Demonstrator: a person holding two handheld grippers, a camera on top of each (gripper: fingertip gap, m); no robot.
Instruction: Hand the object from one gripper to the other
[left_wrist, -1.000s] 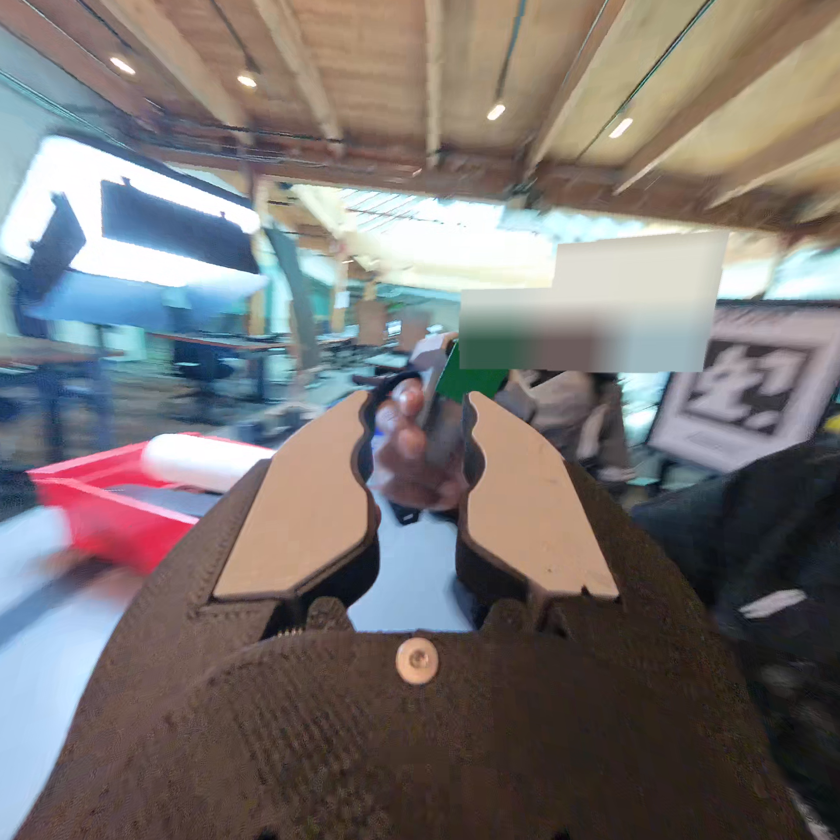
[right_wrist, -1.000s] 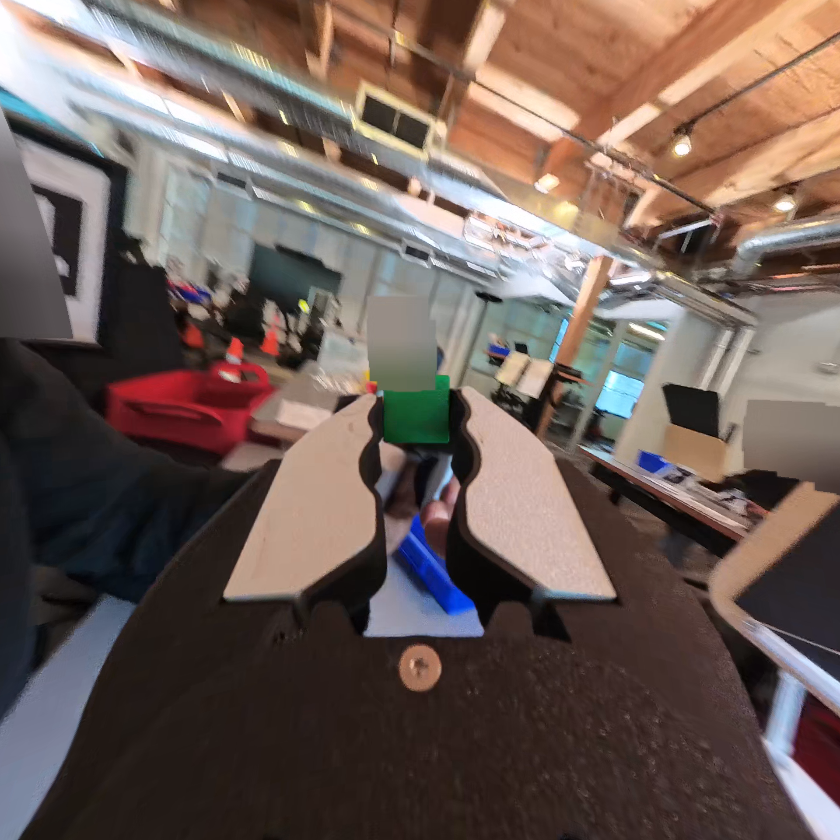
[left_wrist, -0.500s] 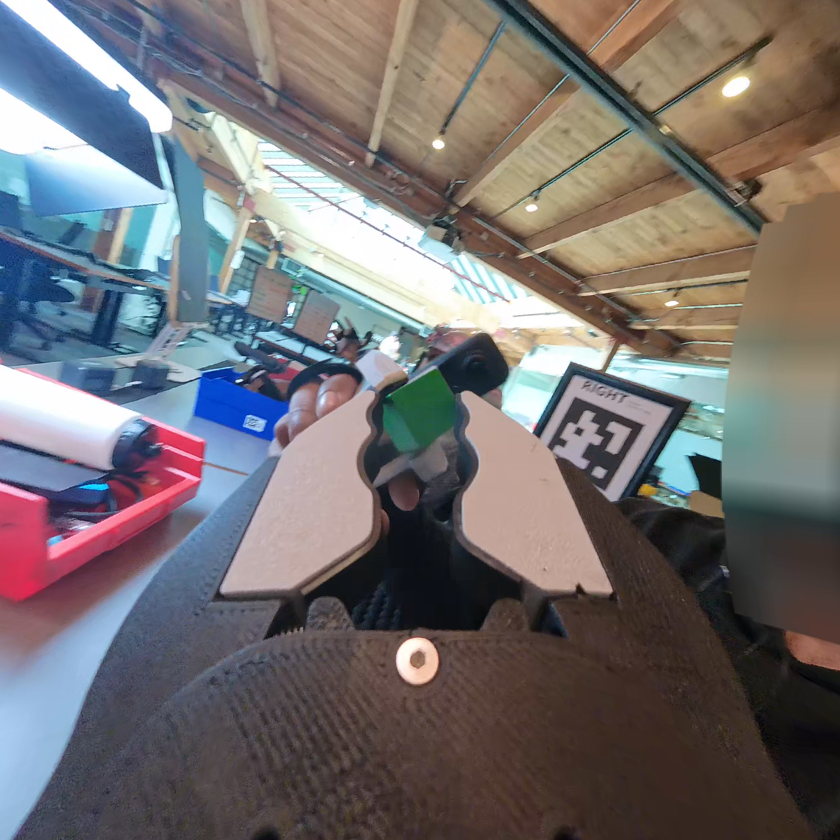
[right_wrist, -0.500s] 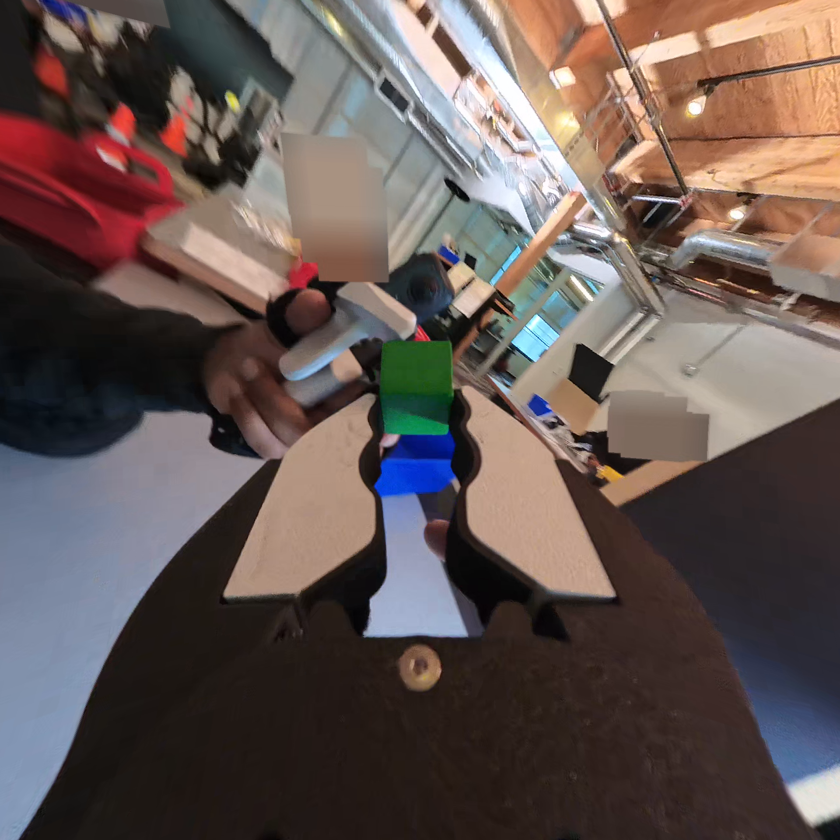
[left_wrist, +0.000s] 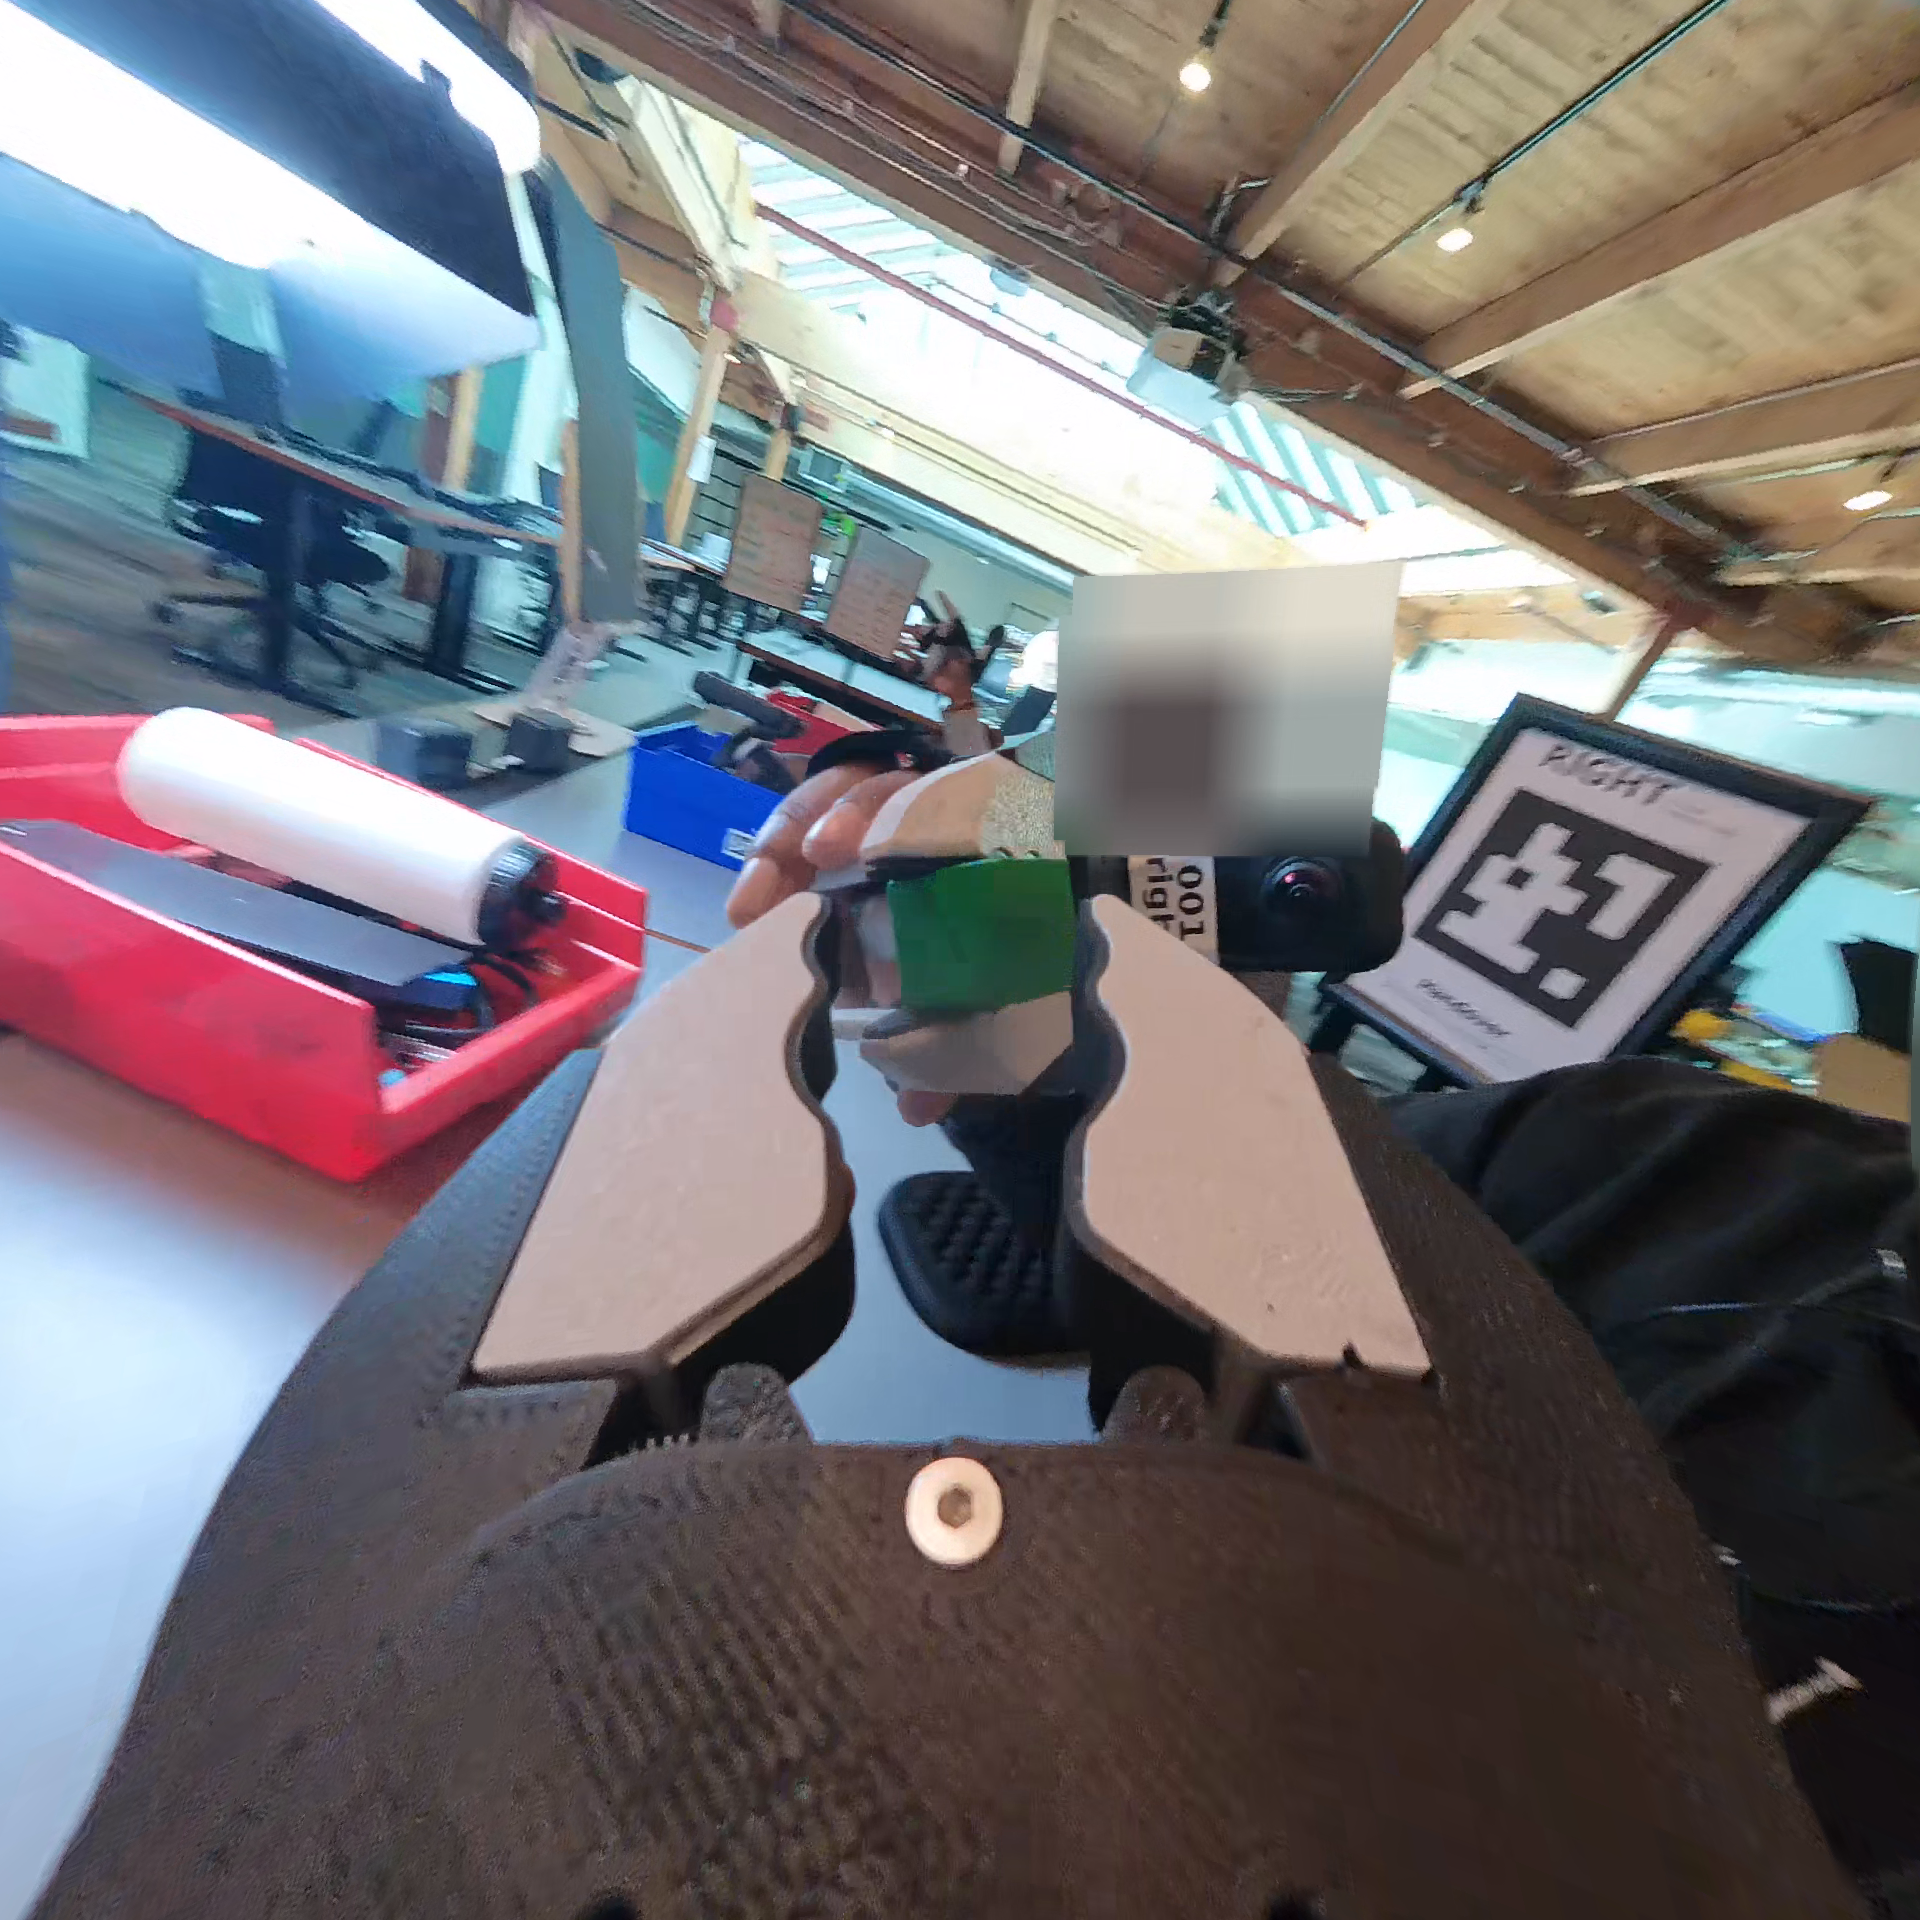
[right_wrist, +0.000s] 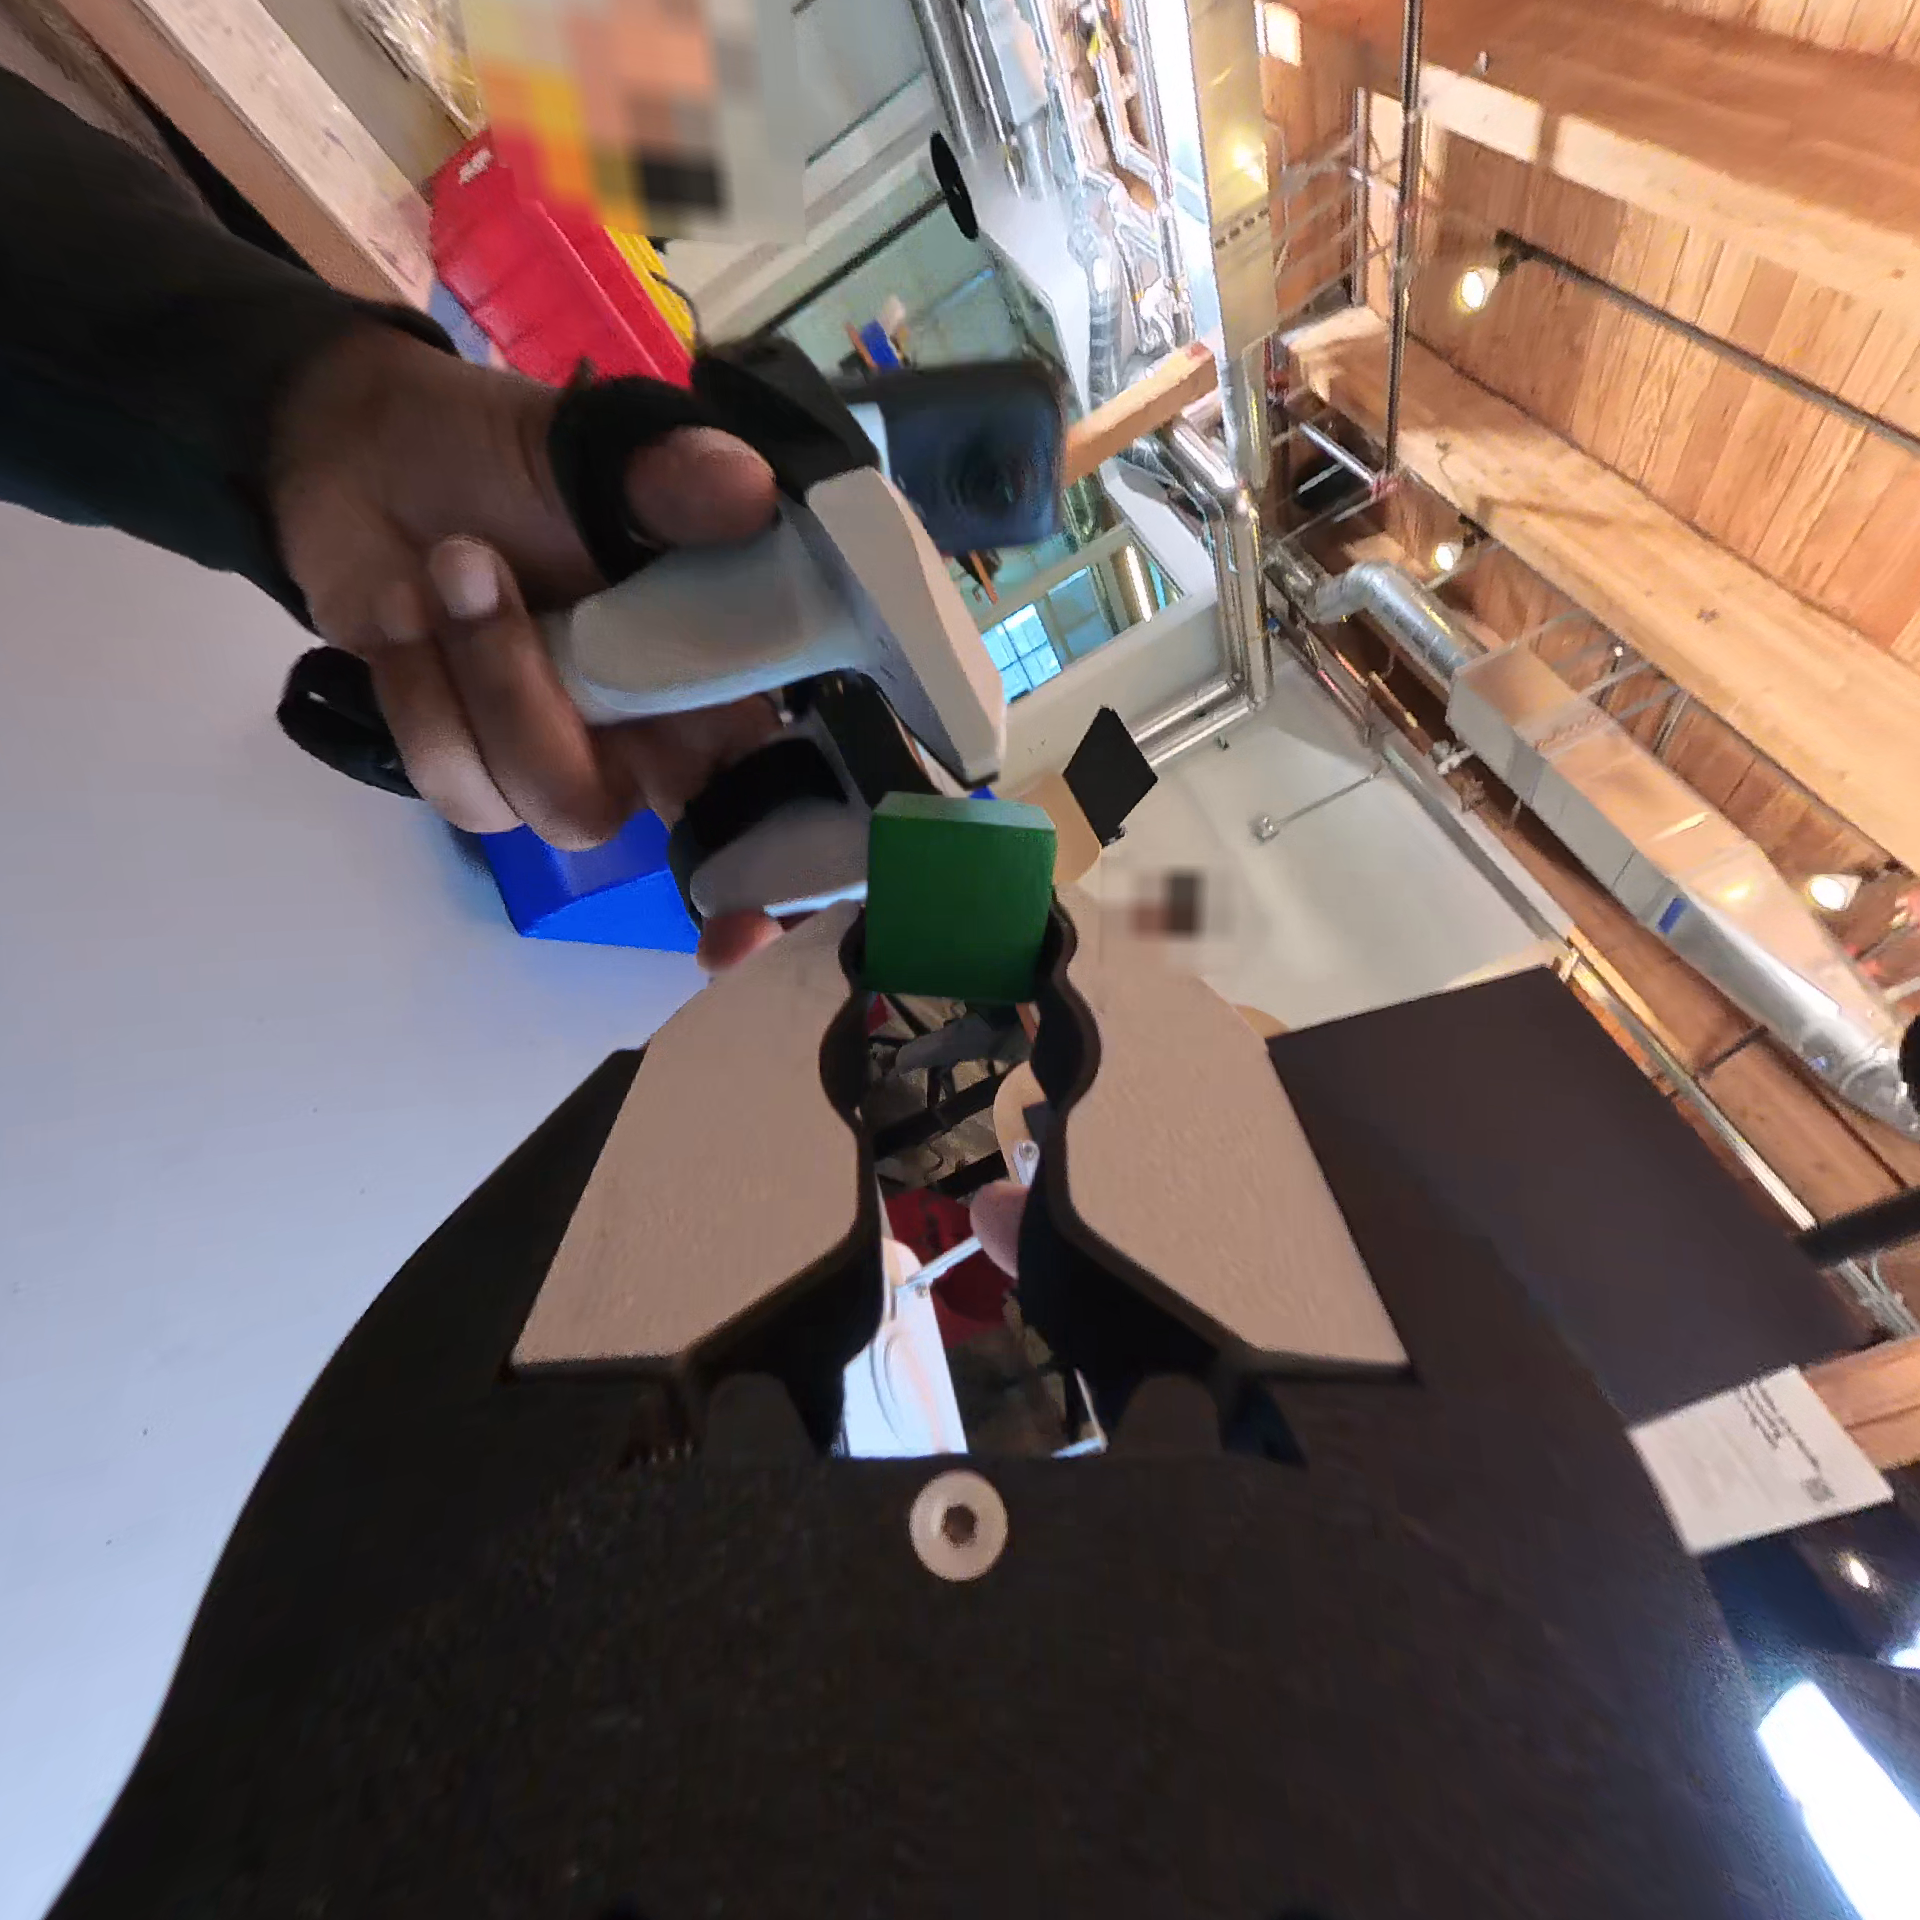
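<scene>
My right gripper (right_wrist: 951, 961) pinches the green block (right_wrist: 958, 902) at its fingertips. My left gripper (left_wrist: 951, 961) brackets the block (left_wrist: 982, 935), jaws apart, seemingly not touching.

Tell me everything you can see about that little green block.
The green block is a small solid block with flat faces and crisp edges, in plain paint-like green; its material is unclear. It is held in the air, clamped at the fingertips of the right gripper, with most of it sticking out beyond them. In the left wrist view the green block sits between the tips of the open left gripper, with a gap on its left side.
</scene>
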